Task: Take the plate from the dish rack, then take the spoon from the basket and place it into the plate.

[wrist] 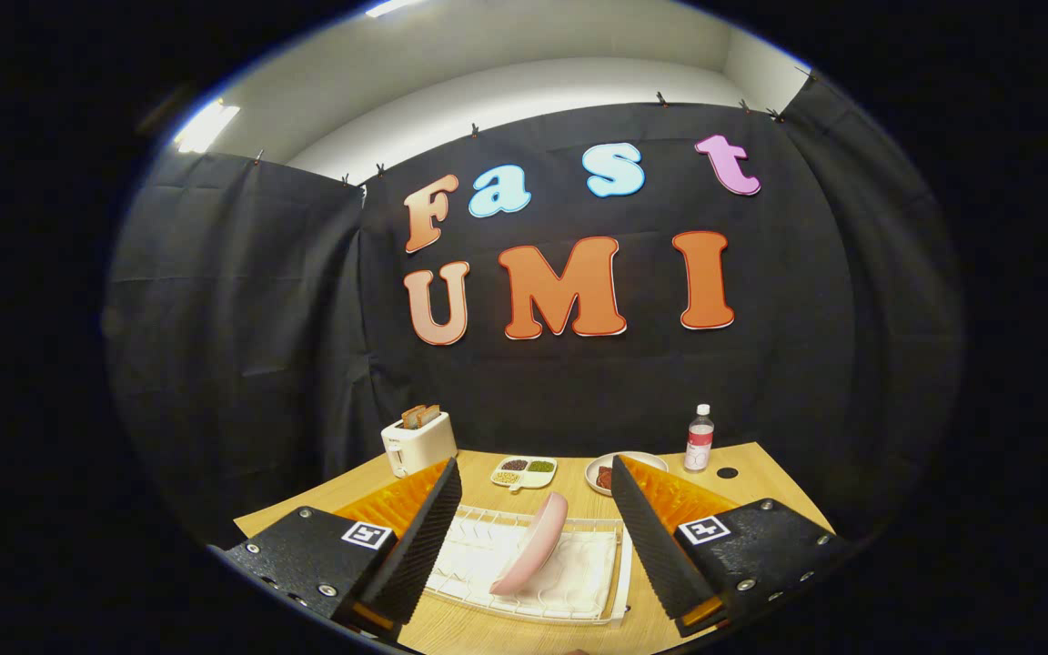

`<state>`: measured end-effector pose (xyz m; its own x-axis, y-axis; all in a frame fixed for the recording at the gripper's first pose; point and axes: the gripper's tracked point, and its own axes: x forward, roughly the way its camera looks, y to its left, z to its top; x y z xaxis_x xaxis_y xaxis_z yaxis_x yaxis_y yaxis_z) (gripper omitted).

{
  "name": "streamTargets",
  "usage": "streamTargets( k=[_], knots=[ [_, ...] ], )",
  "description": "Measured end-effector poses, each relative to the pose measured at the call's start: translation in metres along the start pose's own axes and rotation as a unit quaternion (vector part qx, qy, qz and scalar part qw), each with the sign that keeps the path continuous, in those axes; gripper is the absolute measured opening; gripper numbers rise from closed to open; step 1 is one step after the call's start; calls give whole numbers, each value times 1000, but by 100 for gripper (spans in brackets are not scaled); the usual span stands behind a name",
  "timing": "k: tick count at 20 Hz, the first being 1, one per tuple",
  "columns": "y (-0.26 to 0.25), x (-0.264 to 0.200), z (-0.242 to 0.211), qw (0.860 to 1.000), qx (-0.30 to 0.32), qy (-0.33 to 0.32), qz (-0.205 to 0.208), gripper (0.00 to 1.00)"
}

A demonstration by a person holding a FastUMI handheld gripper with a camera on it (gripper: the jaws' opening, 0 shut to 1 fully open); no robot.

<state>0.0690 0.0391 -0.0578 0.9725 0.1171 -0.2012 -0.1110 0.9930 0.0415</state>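
The gripper (538,528) hangs above the near end of the table with its 2 fingers spread wide and nothing held, and right between them, a little ahead, stands the pink plate (533,544). It sits on edge in the white wire dish rack (579,611), tilted over toward the left finger, its rim uppermost and its lower edge caught in the wires. That plate looks rigid and smooth, probably ceramic or melamine, so it should hold its shape under a pinch but could slide on a glossy face and might chip if knocked against the rack. The best hold, by the look of it, is on the raised upper rim, 1 finger on each face, then a lift up and clear of the wires. A white mat or cloth appears to line the rack underneath, though the fisheye makes that hard to confirm. Beyond the fingers, the light wooden table (765,478) runs back to the black cloth wall. On it stand a white toaster (418,443) with slices poking out, a divided dish (524,471) of beans or grains, a small bowl (610,473) partly behind the right finger, and a clear bottle (699,438) beside a dark round spot. There is open wood on either side of the rack for setting the plate down, and white ceiling with strip lights overhead.
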Motion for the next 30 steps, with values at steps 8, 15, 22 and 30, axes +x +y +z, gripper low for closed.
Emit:
streamTargets(
  k=[8,15,22,30],
  knots=[
    [6,43,-24,994,-10,104,37,98],
    [11,63,-72,971,-40,231,40,99],
    [15,76,-107,939,-41,339,44,98],
    [3,103,-146,900,-62,431,24,93]
  ],
)
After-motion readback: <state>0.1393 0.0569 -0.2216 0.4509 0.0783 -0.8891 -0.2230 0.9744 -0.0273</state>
